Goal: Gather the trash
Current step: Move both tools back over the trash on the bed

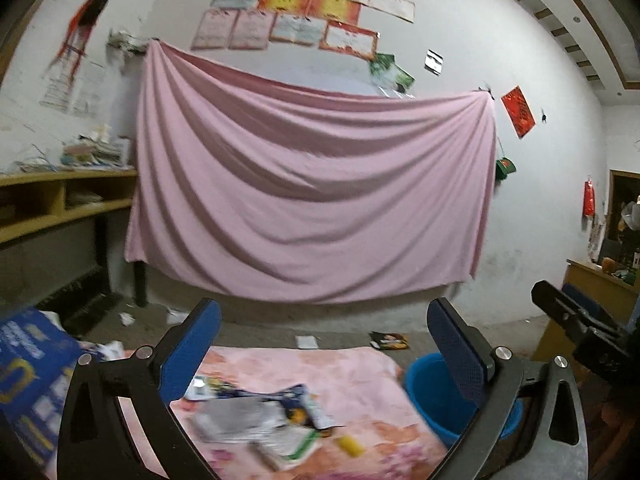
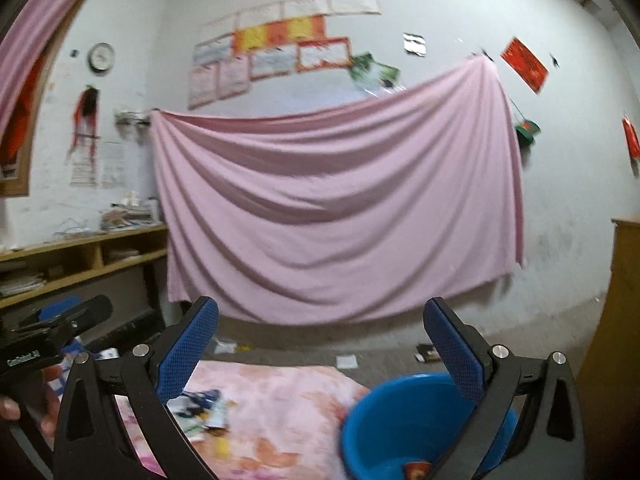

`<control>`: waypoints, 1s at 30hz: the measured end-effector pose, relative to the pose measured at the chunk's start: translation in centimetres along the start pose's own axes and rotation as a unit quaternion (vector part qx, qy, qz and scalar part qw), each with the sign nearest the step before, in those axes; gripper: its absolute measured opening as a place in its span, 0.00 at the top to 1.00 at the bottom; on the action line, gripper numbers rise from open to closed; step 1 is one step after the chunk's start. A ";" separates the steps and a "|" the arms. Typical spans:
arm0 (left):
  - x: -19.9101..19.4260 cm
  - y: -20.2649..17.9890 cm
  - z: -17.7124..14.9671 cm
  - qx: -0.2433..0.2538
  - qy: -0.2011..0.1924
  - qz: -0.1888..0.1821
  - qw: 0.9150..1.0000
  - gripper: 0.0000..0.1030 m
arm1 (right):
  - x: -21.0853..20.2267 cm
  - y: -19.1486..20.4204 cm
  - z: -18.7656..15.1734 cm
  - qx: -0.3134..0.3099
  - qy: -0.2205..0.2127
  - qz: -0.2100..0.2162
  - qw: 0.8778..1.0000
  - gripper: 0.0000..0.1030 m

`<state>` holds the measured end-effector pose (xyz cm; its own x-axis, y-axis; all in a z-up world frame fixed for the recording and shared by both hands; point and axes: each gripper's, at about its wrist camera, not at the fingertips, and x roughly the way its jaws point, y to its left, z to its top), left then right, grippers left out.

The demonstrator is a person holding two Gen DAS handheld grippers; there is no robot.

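Left view, fingers: the blue pads (image 1: 192, 350) of the left gripper (image 1: 322, 356) are standing wide apart, holding nothing, pointing over a pink floral blanket (image 1: 352, 372).
Left view, trash: a loose heap of wrappers (image 1: 260, 416) is lying on the blanket between the jaws, blurred; three or four pieces at a guess, plus one small yellow bit (image 1: 351, 446) just beside the heap.
Left view, bin: one blue bucket (image 1: 430, 396) is sitting at the blanket's right edge, near the heap but apart from it.
Left view, floor: a few stray scraps are showing beyond the blanket, among them a dark packet (image 1: 389, 341).
Right view, fingers: the right gripper (image 2: 320, 356) is also gaping wide and empty, its right pad (image 2: 454, 354) hanging over the bucket (image 2: 372, 420).
Right view, contents: one reddish item (image 2: 416, 470) is lying in the bucket's bottom.
Right view, trash: the wrappers (image 2: 200, 410) are lying left of the bucket, well clear of the fingers.
Handling: the wrappers are looking thin, light, crinkly and likely slippery; pinching a raised fold or edge should be serving better than pressing flat, and the soft blanket may be bunching under the pads.
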<state>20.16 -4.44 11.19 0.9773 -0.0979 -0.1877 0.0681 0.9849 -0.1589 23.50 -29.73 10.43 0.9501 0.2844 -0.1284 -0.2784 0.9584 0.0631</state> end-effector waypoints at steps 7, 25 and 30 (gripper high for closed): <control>-4.4 3.9 -1.3 0.019 -0.028 0.027 0.999 0.02 | -1.1 4.9 -0.7 -0.014 -0.036 0.032 0.999 0.00; -4.2 8.8 -6.8 0.009 0.047 0.042 0.998 0.02 | 1.8 9.3 -5.9 -0.050 0.041 0.058 0.996 0.00; -1.5 9.5 -7.3 -0.005 0.089 0.041 0.995 0.02 | 5.0 9.0 -7.4 -0.051 0.109 0.057 0.991 0.00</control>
<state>17.84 4.03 2.88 0.9282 -0.0420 -0.3697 -0.0135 0.9891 -0.1463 24.67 -19.52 3.08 0.8611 0.3796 -0.3382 -0.4061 0.9138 -0.0083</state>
